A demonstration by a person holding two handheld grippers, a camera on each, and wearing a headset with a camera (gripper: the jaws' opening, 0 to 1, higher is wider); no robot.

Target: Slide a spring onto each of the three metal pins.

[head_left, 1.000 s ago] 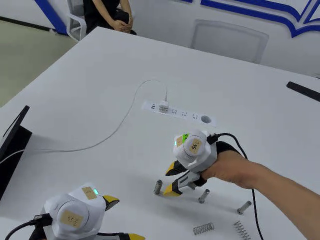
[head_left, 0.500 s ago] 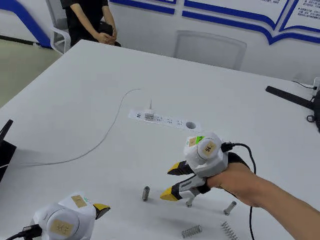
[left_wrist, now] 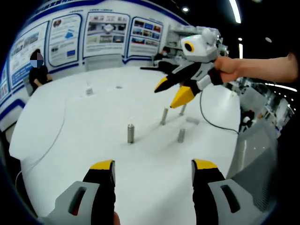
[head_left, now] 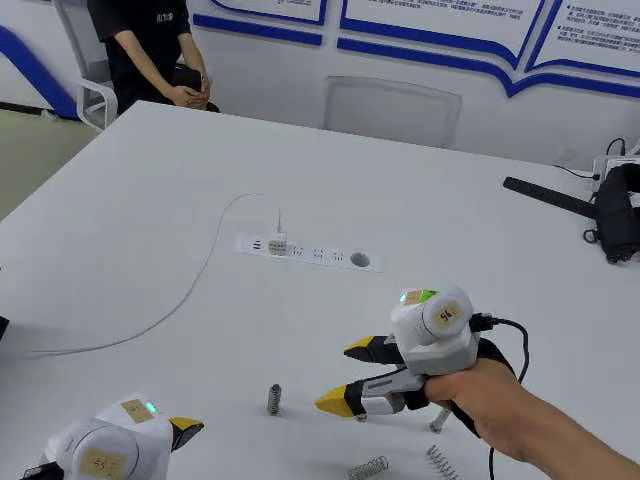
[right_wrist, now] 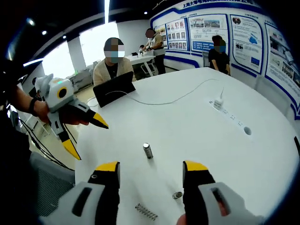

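One upright metal pin wearing a spring (head_left: 274,399) stands on the white table, also seen as the pin with spring (left_wrist: 131,133) and pin with spring (right_wrist: 148,150). A bare pin (head_left: 437,420) stands right of it, and another bare pin (left_wrist: 164,116) is partly hidden under my right gripper in the head view. Two loose springs (head_left: 368,467) (head_left: 437,462) lie near the front edge. My right gripper (head_left: 347,375) hovers open and empty just right of the sprung pin. My left gripper (left_wrist: 153,165) is open and empty at the front left, and its yellow fingertip (head_left: 185,430) shows in the head view.
A white power strip (head_left: 305,250) with a plug and a thin cable (head_left: 190,290) lies mid-table. A black object (head_left: 612,210) sits at the far right edge. A person (head_left: 150,50) sits at the far left corner beside an empty chair (head_left: 390,100).
My right gripper has drawn back to the right, away from the pin with the spring. The head camera has tilted up. My left gripper stays low at the front left.
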